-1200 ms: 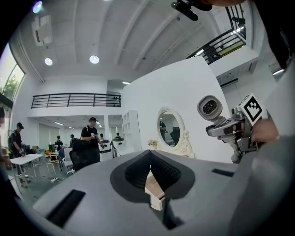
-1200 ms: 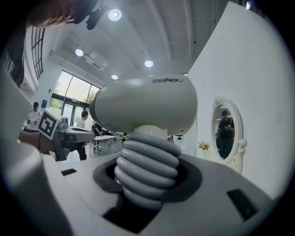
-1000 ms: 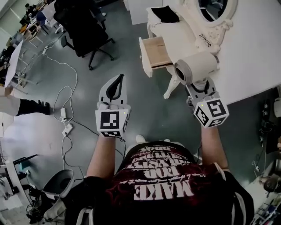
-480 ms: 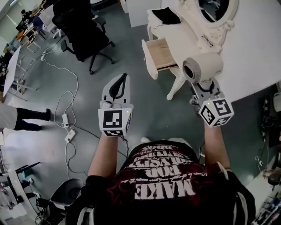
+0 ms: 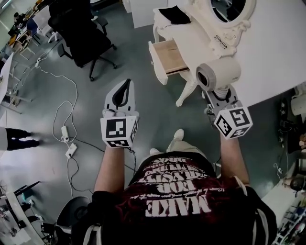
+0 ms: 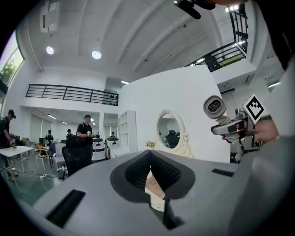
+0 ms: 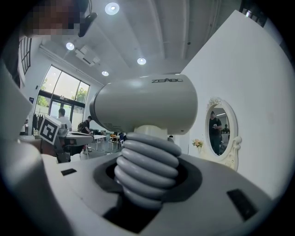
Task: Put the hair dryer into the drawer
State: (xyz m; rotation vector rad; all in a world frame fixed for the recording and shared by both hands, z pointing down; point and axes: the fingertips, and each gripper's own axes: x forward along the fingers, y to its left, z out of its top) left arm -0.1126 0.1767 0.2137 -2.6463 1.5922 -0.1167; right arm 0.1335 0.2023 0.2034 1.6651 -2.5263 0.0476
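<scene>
Grey-green glossy floor (image 5: pixel 158 112), big open hall. White ornate dressing table (image 5: pixel 189 36) with oval mirror (image 5: pixel 229 7) stands against a white partition wall (image 5: pixel 279 43). Wood-lined drawer (image 5: pixel 173 56) is pulled out past the table's front edge. Cream hair dryer (image 5: pixel 220 72) is outside the drawer, to its right in head view. Right gripper (image 5: pixel 219 94) is clamped on its ribbed grey handle. Left gripper (image 5: pixel 125 83) jaws meet tip to tip, nothing between. Open floor lies ahead of the drawer front; black office chair (image 5: pixel 81 33) and white floor cables (image 5: pixel 71 93) are well off left
</scene>
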